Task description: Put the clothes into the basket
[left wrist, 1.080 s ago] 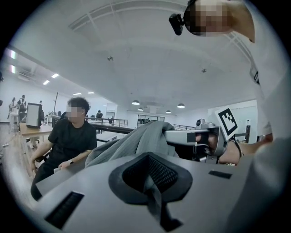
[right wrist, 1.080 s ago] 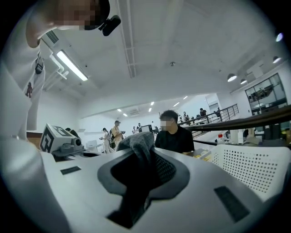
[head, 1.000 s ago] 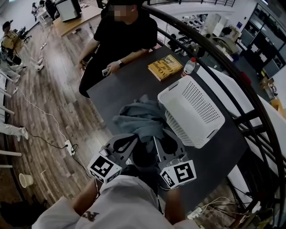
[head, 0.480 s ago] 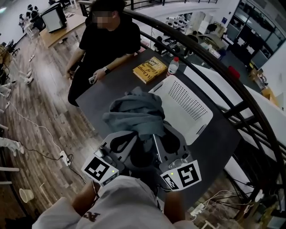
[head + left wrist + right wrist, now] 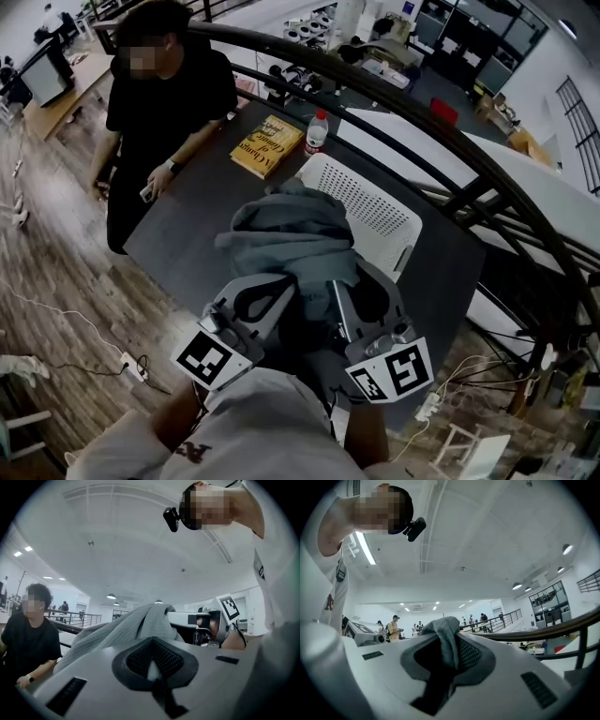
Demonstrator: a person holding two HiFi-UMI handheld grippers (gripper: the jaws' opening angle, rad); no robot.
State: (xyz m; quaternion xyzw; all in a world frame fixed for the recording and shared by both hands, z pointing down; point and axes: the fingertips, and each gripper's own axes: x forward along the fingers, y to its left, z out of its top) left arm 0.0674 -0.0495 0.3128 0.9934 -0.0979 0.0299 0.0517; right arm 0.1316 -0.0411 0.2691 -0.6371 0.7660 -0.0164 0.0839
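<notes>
Head view: grey garment (image 5: 295,234) is hanging above the worktop (image 5: 197,234), at the white basket (image 5: 380,202).
Grip: left hand-held gripper (image 5: 281,286) and right hand-held gripper (image 5: 349,286) are clamping it.
Advice: clearing the rim fully before releasing.

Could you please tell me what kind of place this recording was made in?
Probably a large open-plan office or lab, perhaps a mezzanine: a curved black railing runs beside the table, a desk with a monitor stands on wood flooring, and people stand about under ceiling lights.
</notes>
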